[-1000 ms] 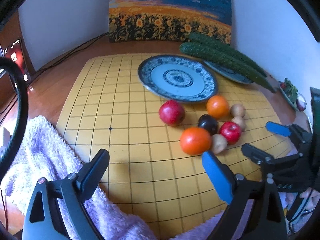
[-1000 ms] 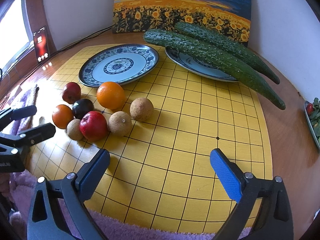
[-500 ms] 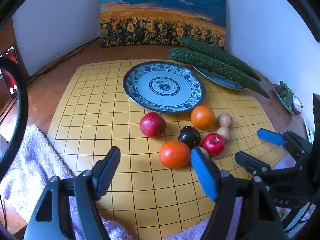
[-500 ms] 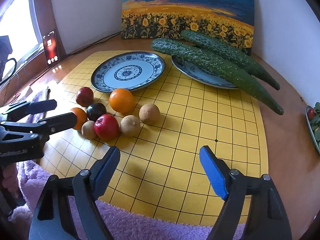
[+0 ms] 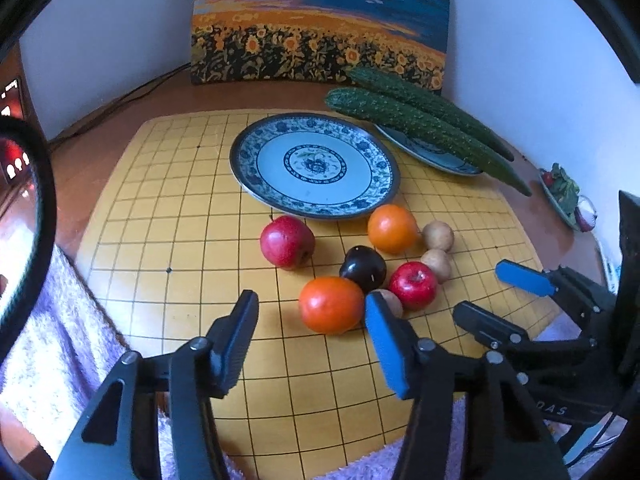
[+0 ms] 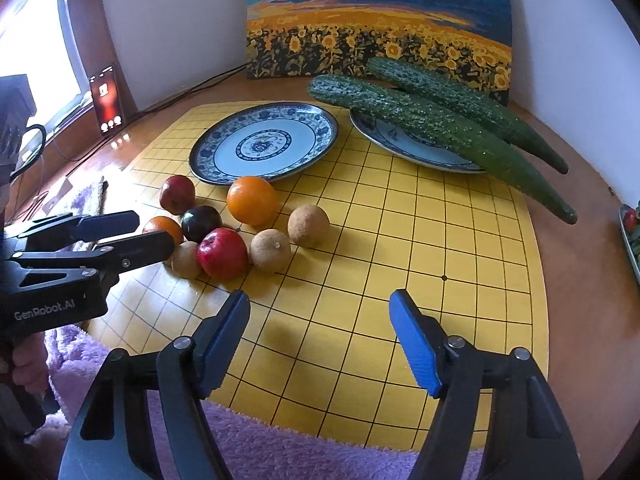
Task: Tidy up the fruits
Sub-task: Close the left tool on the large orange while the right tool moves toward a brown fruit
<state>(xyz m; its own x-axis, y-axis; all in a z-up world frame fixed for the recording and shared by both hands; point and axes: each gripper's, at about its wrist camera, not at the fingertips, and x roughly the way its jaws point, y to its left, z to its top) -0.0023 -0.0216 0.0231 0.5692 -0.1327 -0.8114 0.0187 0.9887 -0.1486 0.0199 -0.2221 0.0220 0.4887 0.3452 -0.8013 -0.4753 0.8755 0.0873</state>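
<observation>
A cluster of fruit lies on the yellow grid board (image 5: 192, 216): a near orange (image 5: 331, 305), a dark plum (image 5: 363, 268), a small red apple (image 5: 413, 285), a larger red apple (image 5: 286, 241), a far orange (image 5: 393, 229) and brown round fruits (image 5: 438, 235). An empty blue-patterned plate (image 5: 314, 165) sits behind them. My left gripper (image 5: 312, 334) is open, just short of the near orange. My right gripper (image 6: 320, 334) is open and empty over bare board, right of the fruit; the small red apple (image 6: 222, 253) and far orange (image 6: 253, 200) show there.
A second plate (image 6: 416, 146) holds two long cucumbers (image 6: 436, 128) at the back right. A sunflower painting (image 6: 378, 20) leans on the wall. A purple towel (image 6: 280, 452) lies along the near edge, a phone (image 6: 106, 100) stands at the left, and a vegetable dish (image 5: 564, 196) sits far right.
Both grippers have moved forward toward the fruit. The left gripper's fingers now flank the space just before the near orange. No fruit has moved.
</observation>
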